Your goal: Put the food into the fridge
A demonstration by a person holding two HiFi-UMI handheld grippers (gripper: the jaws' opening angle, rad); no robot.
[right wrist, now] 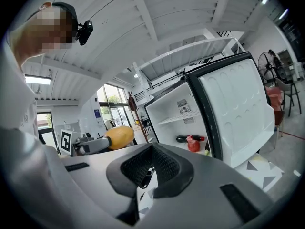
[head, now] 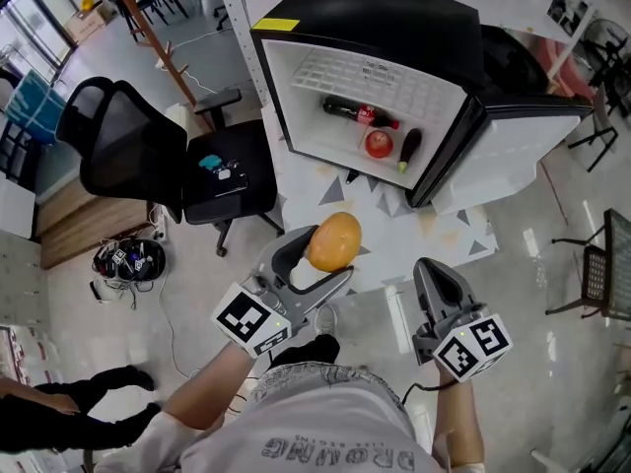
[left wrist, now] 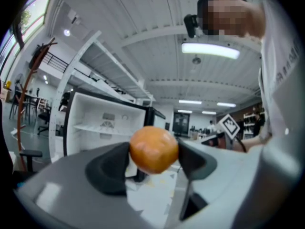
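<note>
Orange (head: 334,241) clamped between the left gripper's (head: 325,259) jaws; right gripper (head: 432,276) jaws closed on nothing. Ahead of both, the open mini fridge (head: 375,13) holds a red-labelled bottle (head: 357,112), print unreadable. Pale floor (head: 513,254) with grey triangles

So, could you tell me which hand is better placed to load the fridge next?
Left, I'd say: the left claw grips the orange, facing the open fridge; the right claw is shut and empty.
</note>
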